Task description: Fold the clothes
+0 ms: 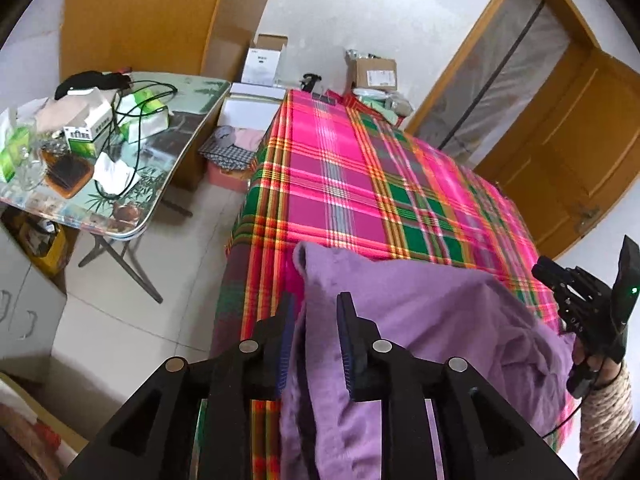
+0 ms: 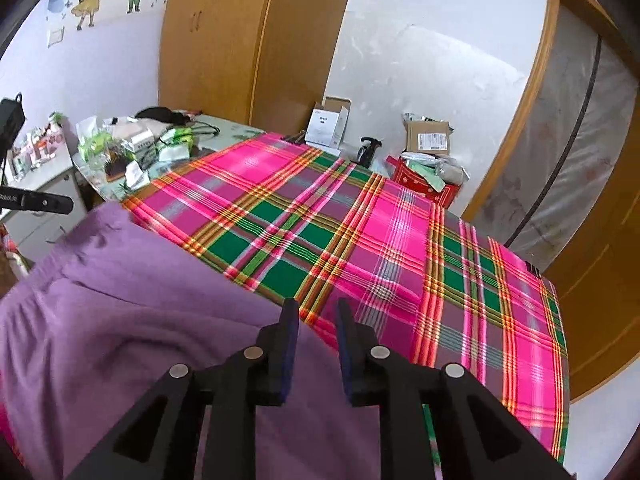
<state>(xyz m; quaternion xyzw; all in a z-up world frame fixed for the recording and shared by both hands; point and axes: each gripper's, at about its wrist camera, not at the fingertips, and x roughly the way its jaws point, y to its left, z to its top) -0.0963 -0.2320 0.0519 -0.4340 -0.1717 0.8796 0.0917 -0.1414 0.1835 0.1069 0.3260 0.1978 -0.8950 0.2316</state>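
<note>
Purple fleece garment (image 1: 420, 320) lies bunched at the near edge of the plaid-covered table (image 1: 360, 184), still rumpled, with no neat fold visible, so the folding looks barely begun. The left gripper (image 1: 316, 332) has its fingers parted with a fold of the fabric standing between them, the pads apparently not pressing on it. The right gripper (image 2: 317, 336) also stands apart, over the garment's edge and gripping nothing. Spreading, smoothing and folding all remain.
</note>
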